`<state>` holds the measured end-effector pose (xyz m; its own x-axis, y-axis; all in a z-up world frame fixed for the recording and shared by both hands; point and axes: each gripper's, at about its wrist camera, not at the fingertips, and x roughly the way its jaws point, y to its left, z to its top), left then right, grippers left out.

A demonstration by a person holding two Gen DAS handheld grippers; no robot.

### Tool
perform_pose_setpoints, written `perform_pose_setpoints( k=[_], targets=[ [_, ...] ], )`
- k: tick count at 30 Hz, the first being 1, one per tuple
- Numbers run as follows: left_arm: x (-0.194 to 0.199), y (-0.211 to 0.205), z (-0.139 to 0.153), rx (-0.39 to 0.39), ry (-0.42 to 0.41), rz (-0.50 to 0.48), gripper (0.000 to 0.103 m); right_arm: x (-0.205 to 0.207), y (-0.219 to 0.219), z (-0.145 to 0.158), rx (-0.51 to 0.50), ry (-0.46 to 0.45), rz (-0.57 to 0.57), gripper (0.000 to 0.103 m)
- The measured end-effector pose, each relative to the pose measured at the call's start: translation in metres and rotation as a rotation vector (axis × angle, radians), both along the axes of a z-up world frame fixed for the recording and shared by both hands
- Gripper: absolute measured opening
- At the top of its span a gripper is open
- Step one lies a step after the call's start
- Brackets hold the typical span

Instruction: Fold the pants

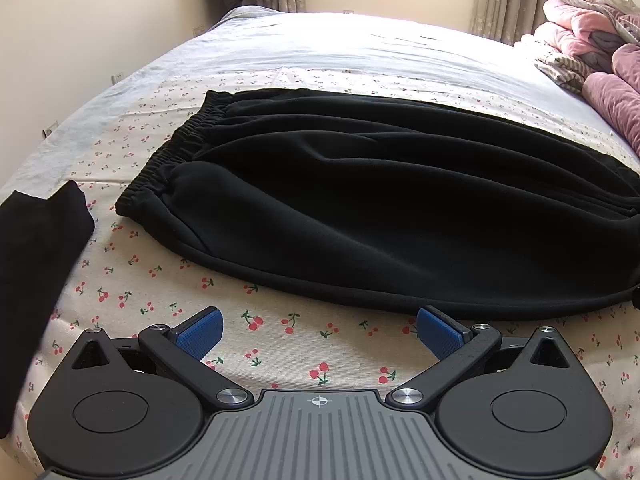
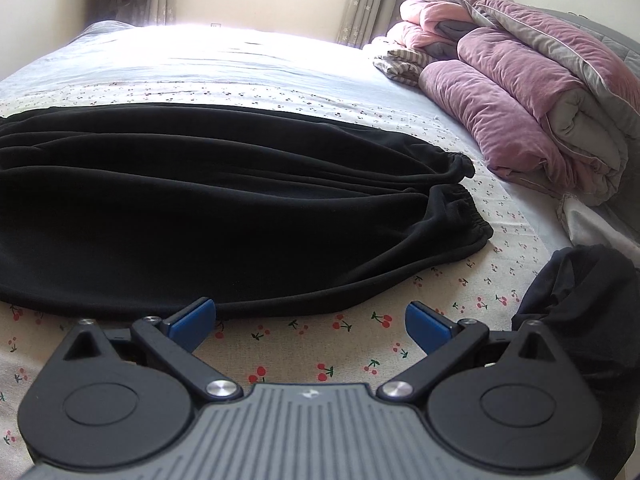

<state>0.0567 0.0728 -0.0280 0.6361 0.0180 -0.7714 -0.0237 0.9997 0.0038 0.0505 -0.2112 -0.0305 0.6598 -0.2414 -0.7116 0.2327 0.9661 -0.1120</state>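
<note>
Black pants [image 1: 360,200] lie flat across a bed [image 1: 280,344] covered by a cherry-print sheet, folded lengthwise with one leg laid on the other. In the left wrist view the elastic waistband [image 1: 176,148] sits at about 10 o'clock, and the legs run off toward 3 o'clock. In the right wrist view the two gathered ankle cuffs [image 2: 464,196] end at about 2 o'clock, one stacked slightly behind the other.

The left gripper [image 1: 319,330] hovers over bare sheet at 6 o'clock, its blue-padded fingers [image 1: 202,334] spread wide with nothing between them; the near edge of the pants lies just beyond the fingertips. The right gripper [image 2: 310,320] is likewise spread wide and empty, its left fingertip at the pants' near hem, though contact cannot be judged.

A second dark garment [image 1: 36,264] lies at 9 o'clock in the left view, and another dark bundle [image 2: 576,300] at 4 o'clock in the right view. Rolled pink and mauve quilts [image 2: 520,92] are piled at 2 o'clock, well apart from the pants. Curtains [image 2: 360,0] hang by a bright window at 12 o'clock.
</note>
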Motion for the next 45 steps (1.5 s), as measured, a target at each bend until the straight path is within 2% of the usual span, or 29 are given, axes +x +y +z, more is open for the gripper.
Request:
perform_pose_setpoints(
  k=[9,13,17,19,20,22,24,26,27,28,30,31,32,33,34,35,38,41,43,45],
  targets=[
    [0.012,0.009,-0.009,0.03,0.032,0.014,0.103,0.041,-0.034,-0.001,-0.029,0.026,-0.015,0.091],
    [0.02,0.012,-0.014,0.057,0.039,0.031,0.103,0.068,-0.077,-0.005,-0.085,0.038,-0.113,0.091],
    [0.039,0.032,-0.019,0.021,0.046,0.07,0.103,0.085,-0.138,-0.021,0.022,0.042,-0.243,0.091],
    [0.058,0.056,-0.017,0.008,0.044,0.123,0.103,0.089,-0.166,-0.031,0.097,0.044,-0.307,0.081],
    [0.067,0.071,-0.013,0.005,0.025,0.16,0.103,0.091,-0.178,-0.037,0.151,0.044,-0.325,0.07],
    [0.09,0.105,-0.008,-0.02,-0.008,0.252,0.103,0.093,-0.194,-0.042,0.243,0.04,-0.337,0.063],
    [0.111,0.138,-0.013,-0.089,0.013,0.328,0.102,0.091,-0.205,-0.039,0.27,0.015,-0.355,0.058],
    [0.126,0.169,-0.027,-0.2,0.017,0.385,0.101,0.09,-0.216,-0.035,0.269,-0.02,-0.381,0.058],
    [0.129,0.179,-0.033,-0.233,0.025,0.408,0.096,0.088,-0.226,-0.033,0.285,-0.054,-0.403,0.056],
    [0.132,0.188,-0.043,-0.276,0.047,0.442,0.083,0.087,-0.235,-0.033,0.299,-0.077,-0.428,0.053],
    [0.133,0.197,-0.053,-0.35,0.047,0.451,0.071,0.087,-0.254,-0.038,0.325,-0.094,-0.487,0.038],
    [0.131,0.194,-0.052,-0.34,0.023,0.446,0.066,0.088,-0.261,-0.043,0.341,-0.088,-0.508,0.034],
    [0.132,0.192,-0.052,-0.326,0.019,0.436,0.061,0.089,-0.268,-0.049,0.368,-0.082,-0.525,0.024],
    [0.133,0.191,-0.051,-0.319,0.01,0.424,0.045,0.09,-0.272,-0.056,0.4,-0.08,-0.528,0.012],
    [0.134,0.192,-0.052,-0.326,-0.003,0.411,0.03,0.092,-0.273,-0.062,0.419,-0.089,-0.523,0.003],
    [0.133,0.194,-0.053,-0.341,-0.005,0.414,0.029,0.094,-0.272,-0.065,0.409,-0.107,-0.512,0.0],
    [0.127,0.205,-0.047,-0.408,-0.024,0.444,0.022,0.099,-0.267,-0.058,0.363,-0.103,-0.483,0.0],
    [0.108,0.217,-0.024,-0.479,-0.077,0.461,0.021,0.081,-0.262,-0.019,0.319,-0.178,-0.515,0.0],
    [0.095,0.219,-0.014,-0.473,-0.086,0.452,0.02,0.061,-0.258,0.012,0.271,-0.214,-0.569,0.0],
    [0.084,0.221,-0.013,-0.448,-0.058,0.459,0.02,0.04,-0.256,0.028,0.227,-0.223,-0.624,0.0]
  ],
)
